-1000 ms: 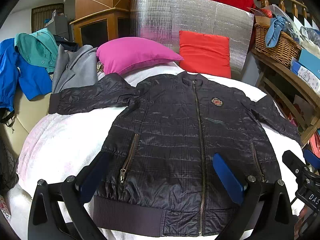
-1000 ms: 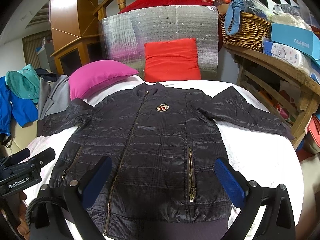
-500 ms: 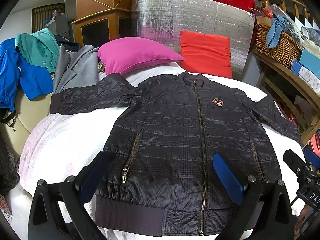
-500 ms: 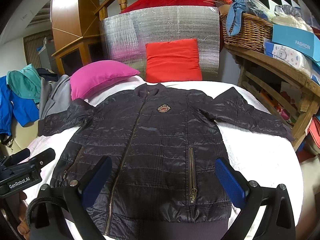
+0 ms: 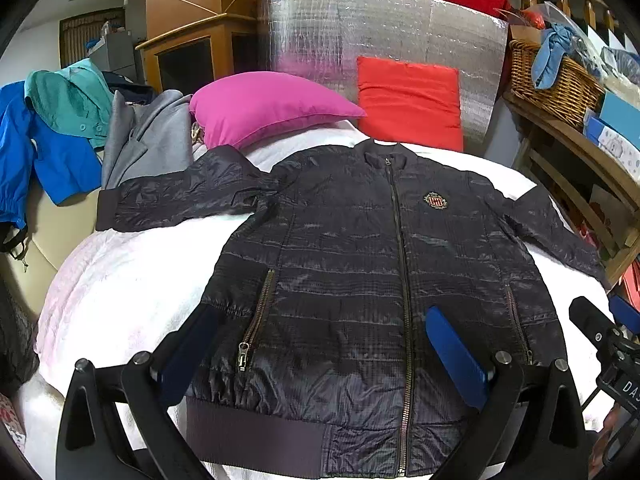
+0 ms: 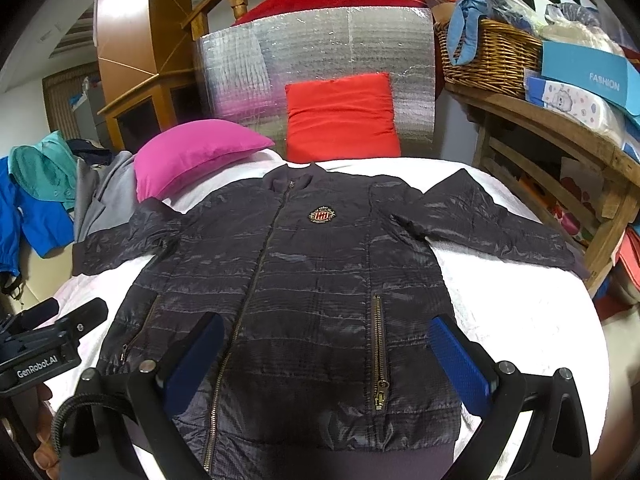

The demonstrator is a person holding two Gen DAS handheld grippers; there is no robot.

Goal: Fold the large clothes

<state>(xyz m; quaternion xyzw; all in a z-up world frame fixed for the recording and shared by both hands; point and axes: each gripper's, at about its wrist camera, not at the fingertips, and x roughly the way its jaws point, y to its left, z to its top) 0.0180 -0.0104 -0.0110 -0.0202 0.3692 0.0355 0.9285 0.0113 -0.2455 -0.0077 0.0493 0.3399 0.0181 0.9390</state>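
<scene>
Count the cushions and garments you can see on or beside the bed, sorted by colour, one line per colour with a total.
Black: 1, the jacket spread flat on the bed
Pink: 1, the pink cushion
Red: 1, the red cushion
Grey: 1, the grey coat
Teal: 1, the teal garment
Blue: 1, the blue garment
Total: 6

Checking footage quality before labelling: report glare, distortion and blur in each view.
Left wrist view: strong fisheye bending with dark corners; the jacket is sharp, with soft sheen; the foil sheet glares. Right wrist view: same bending; the wooden shelf curves; sharp focus, no motion blur.
</scene>
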